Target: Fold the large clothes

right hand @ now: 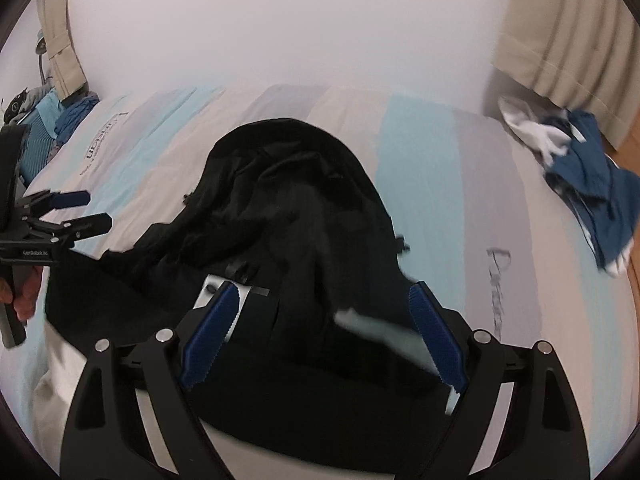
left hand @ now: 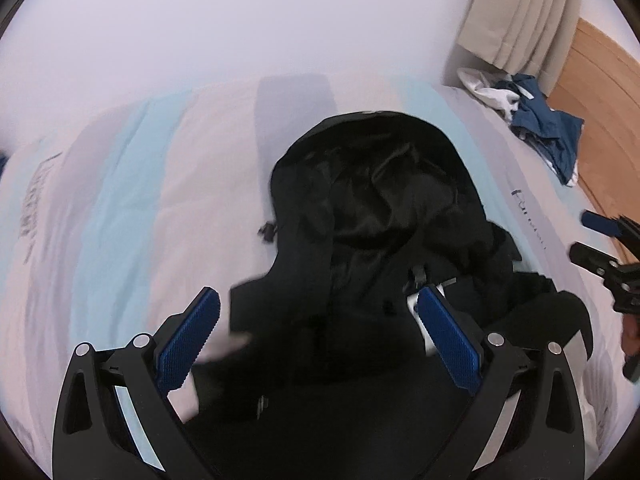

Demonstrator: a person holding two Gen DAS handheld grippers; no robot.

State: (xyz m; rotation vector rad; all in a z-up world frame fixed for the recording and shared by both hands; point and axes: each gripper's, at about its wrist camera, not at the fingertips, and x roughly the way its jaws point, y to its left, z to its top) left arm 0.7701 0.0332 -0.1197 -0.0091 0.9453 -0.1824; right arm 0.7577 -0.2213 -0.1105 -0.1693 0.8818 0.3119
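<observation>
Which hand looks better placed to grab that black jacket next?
Roughly even; slight edge to the left claw. It hangs open over the black jacket, a jacket edge between its fingers. The right claw, also open, sits above mid-fabric.

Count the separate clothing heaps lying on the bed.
2: the black jacket mid-bed below both open grippers, and a blue-and-white pile at the far right corner. More fabric lies at the far left, possibly off the bed.

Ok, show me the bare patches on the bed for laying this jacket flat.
Bare striped bedcover lies between the black hooded jacket and the crumpled blue and white clothes, and also left of the jacket. The blue-clothes corner is crowded.
</observation>
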